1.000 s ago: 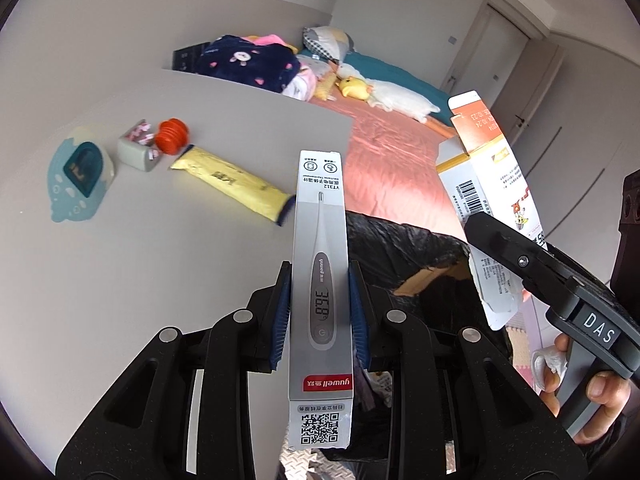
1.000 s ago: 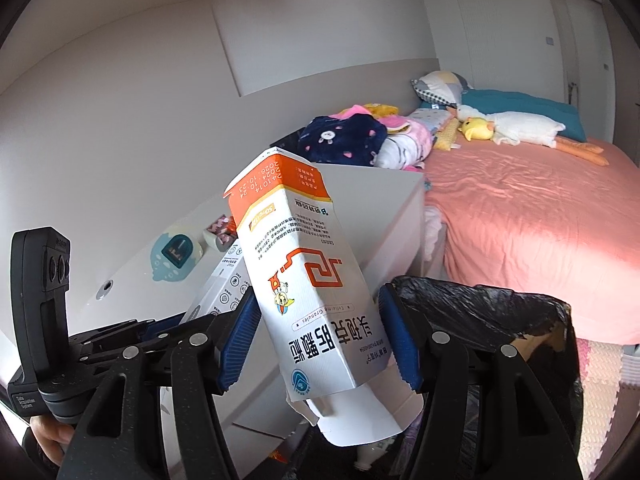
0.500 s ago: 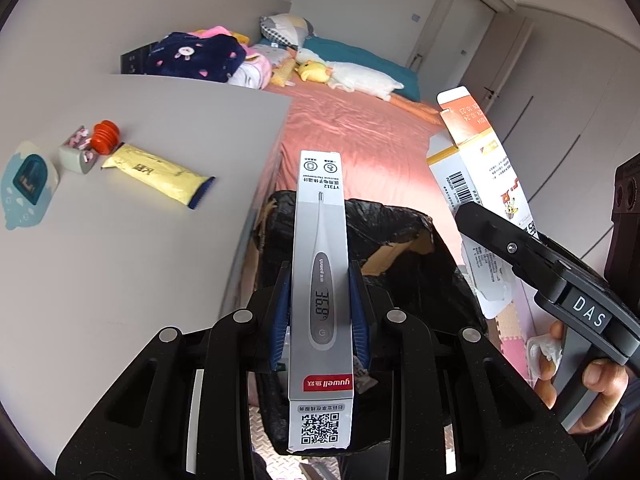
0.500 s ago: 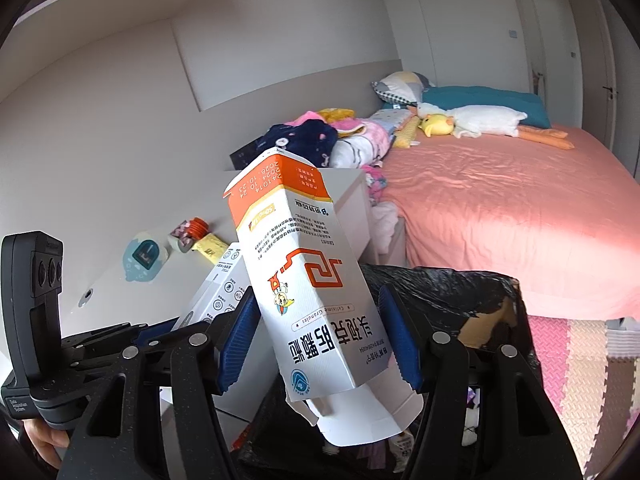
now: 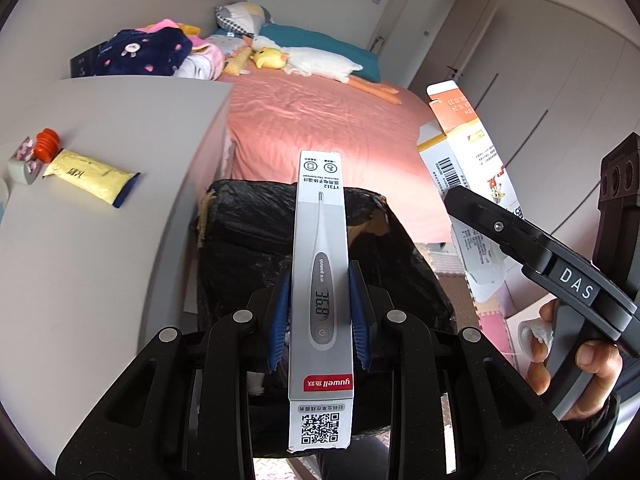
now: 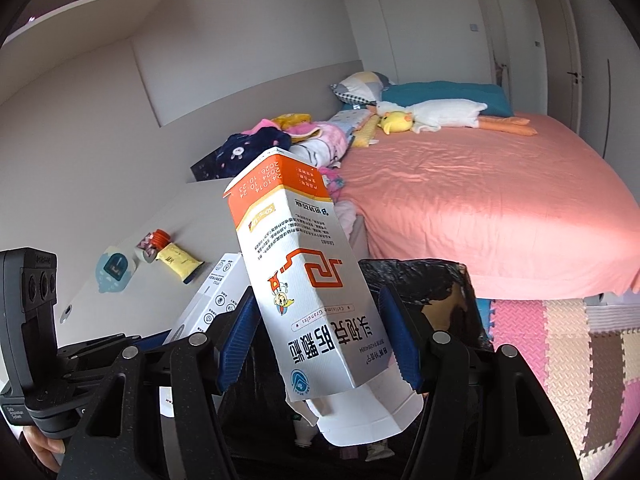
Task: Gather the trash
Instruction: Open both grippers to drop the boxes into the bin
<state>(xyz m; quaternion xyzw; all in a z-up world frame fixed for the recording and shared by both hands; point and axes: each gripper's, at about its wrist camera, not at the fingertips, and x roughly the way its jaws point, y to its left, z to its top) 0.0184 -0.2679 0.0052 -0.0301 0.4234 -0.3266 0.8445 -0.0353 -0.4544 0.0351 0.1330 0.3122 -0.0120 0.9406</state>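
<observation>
Thermometer box: smooth printed cardboard, slight sheen.
Medicine carton: matt paperboard, creased.
Bin liner: glossy, crinkled black plastic.
Bedsheet: soft pink cloth, rumpled.
Gripper pads: ribbed blue rubber.
Floor mats: textured foam.

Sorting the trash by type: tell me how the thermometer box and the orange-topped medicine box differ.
The thermometer box is slim and grey; the medicine box is wider, white with an orange top. The thermometer box looks closed at its ends; the medicine box's bottom flap hangs open. The left claw grips the thermometer box, the right claw the medicine box. Both are cardboard packages held over the black-lined bin.
</observation>
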